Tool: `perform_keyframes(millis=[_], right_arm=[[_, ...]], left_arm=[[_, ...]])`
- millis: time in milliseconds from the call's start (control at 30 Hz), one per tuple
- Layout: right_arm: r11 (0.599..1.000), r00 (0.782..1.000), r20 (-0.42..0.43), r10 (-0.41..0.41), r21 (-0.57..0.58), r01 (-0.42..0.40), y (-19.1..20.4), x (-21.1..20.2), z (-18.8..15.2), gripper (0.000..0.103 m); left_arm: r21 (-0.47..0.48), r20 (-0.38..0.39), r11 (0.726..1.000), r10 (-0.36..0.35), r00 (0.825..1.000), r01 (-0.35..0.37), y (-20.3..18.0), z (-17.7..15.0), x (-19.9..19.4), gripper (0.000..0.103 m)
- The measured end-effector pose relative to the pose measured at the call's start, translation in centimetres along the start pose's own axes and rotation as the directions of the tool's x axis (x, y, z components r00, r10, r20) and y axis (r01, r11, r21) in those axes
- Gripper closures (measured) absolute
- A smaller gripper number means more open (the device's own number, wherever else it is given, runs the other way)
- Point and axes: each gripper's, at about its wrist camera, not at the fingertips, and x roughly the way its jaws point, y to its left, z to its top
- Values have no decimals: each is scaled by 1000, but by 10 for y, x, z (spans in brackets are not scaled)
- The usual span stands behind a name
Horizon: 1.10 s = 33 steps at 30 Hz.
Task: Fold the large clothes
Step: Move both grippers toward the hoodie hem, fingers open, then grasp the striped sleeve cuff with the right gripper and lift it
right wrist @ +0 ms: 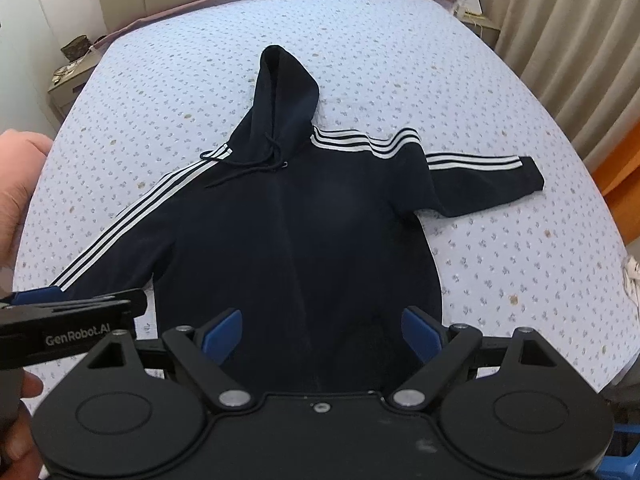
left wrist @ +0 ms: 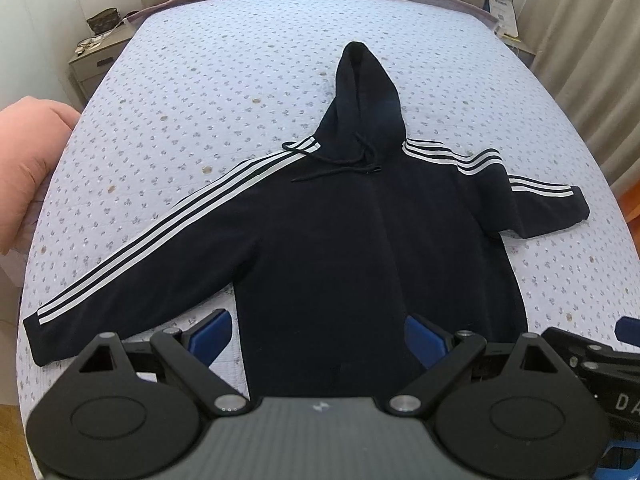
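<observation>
- Lying flat across the middle of both frames, a dark hoodie (left wrist: 340, 248) rests on the bed (left wrist: 180, 92), its quilted cover pale blue with a small floral print.
- The hood (left wrist: 366, 96) points toward the top of the frame, with the drawstring (left wrist: 340, 168) trailing loosely over the chest.
- Both sleeves are spread out: the left sleeve (left wrist: 132, 248) runs to the lower left of the frame, the shorter-looking right sleeve (left wrist: 532, 200) to the right, each with three white stripes.
- The left gripper (left wrist: 318, 340) sits at the bottom centre of its view, jaws spread wide and released, its blue pads (left wrist: 212, 336) either side of the hoodie's hem area; whether they touch the fabric cannot be told.
- The right gripper (right wrist: 322, 332) is likewise spread apart and holding nothing, over the lower hem.
- In the right wrist view, the left gripper appears at lower left, near the sleeve cuff.
- A nightstand (left wrist: 96, 56) stands at upper left, curtains (right wrist: 560, 40) at upper right.
</observation>
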Motion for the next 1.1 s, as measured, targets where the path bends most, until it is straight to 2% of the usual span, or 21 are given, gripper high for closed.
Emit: perform_keyframes(millis=[233, 433, 533, 633, 833, 1000, 1100], right_arm=[[1000, 1000, -7, -24, -12, 24, -5, 0, -7, 1], [1000, 1000, -11, -11, -20, 11, -12, 2, -9, 1], [1000, 1000, -12, 1, -23, -1, -17, 2, -8, 1], [999, 1000, -10, 19, -27, -19, -24, 3, -5, 1], [997, 999, 3, 51, -56, -51, -48, 7, 9, 1], [996, 997, -21, 69, -47, -70, -79, 22, 18, 1], [996, 996, -43, 75, -48, -77, -97, 35, 24, 1]], left_arm=[[-6, -15, 1000, 7, 1000, -7, -3, -7, 3, 8], [-8, -16, 1000, 24, 1000, -24, -8, -13, 0, 9], [-15, -16, 1000, 5, 1000, -5, -11, -15, -2, 13], [-37, -9, 999, 25, 1000, -25, -17, -17, -7, 13], [-85, -12, 994, 71, 997, -72, -38, -16, -12, 13], [-91, -36, 991, 92, 995, -95, -70, -15, -6, 13], [-85, -48, 993, 73, 996, -77, -95, -13, 1, 13]])
